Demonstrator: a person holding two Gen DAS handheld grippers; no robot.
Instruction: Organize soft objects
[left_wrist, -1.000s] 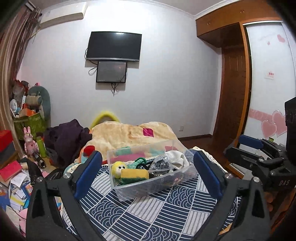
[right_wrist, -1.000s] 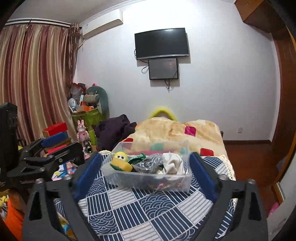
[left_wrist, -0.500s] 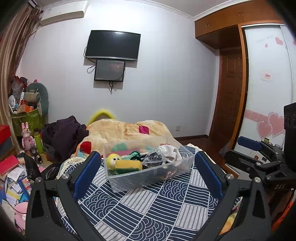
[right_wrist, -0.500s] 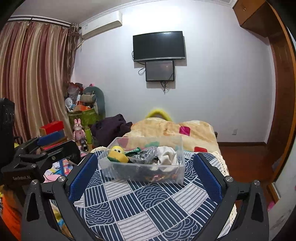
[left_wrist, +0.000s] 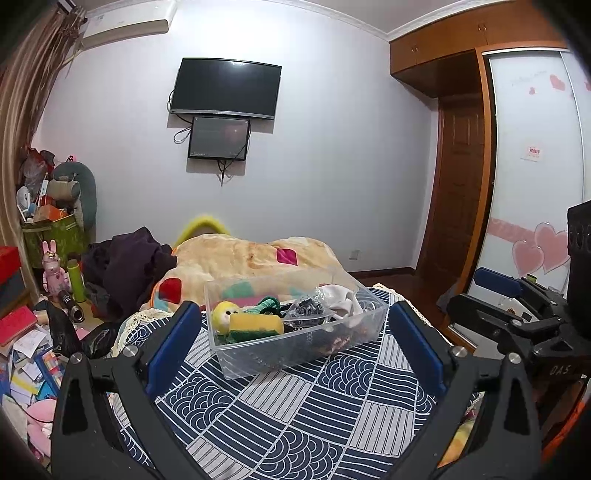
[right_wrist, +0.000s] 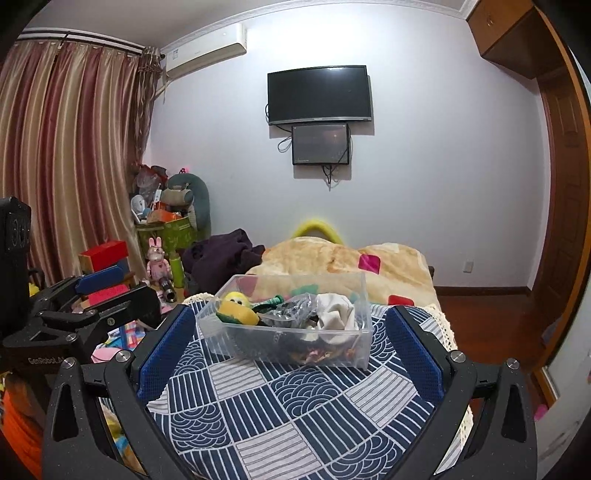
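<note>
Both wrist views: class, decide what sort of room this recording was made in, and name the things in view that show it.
Very likely a home bedroom. A bed with a blue patterned cover fills the foreground, a wall-mounted television faces it, and a wardrobe with heart stickers stands to one side.

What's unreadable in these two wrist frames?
- Bottom of the clear bin: both views, the items there blur behind the cloudy wall under the white cloth.
- Yellow arch behind the blanket: blurred, mostly hidden, unidentifiable.
- Wardrobe door sign: left view, too small.
</note>
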